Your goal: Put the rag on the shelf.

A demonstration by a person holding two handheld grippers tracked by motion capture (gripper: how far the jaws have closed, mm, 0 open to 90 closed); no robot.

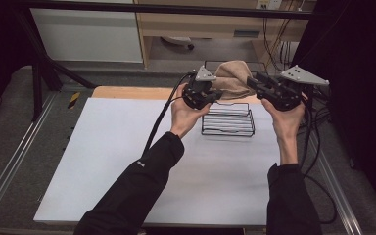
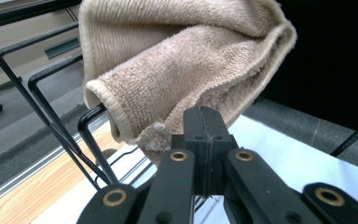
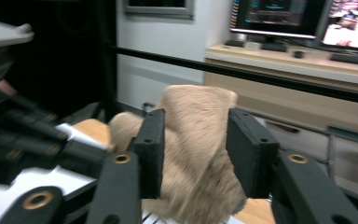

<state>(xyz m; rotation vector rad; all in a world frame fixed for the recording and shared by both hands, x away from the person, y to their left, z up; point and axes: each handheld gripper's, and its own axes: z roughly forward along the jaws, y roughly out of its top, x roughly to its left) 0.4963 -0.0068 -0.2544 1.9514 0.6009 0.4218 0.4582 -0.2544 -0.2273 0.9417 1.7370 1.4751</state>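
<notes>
Beige towel [image 1: 233, 78] draped over the wire rack [image 1: 228, 120] at the table's far edge, your left gripper [image 2: 204, 122] clamped tight beside its hem, your right gripper [image 3: 196, 154] parted, straddling the cloth without pressing.

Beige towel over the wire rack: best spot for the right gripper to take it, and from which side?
Grip the towel's hanging fold, where the right gripper already has open jaws on either side. Come in level from the person's right, opposite the left gripper, which is shut at the towel's hemmed corner. The draped cloth hangs proud of the wire rack, so the jaws can probably close without catching wire.
</notes>
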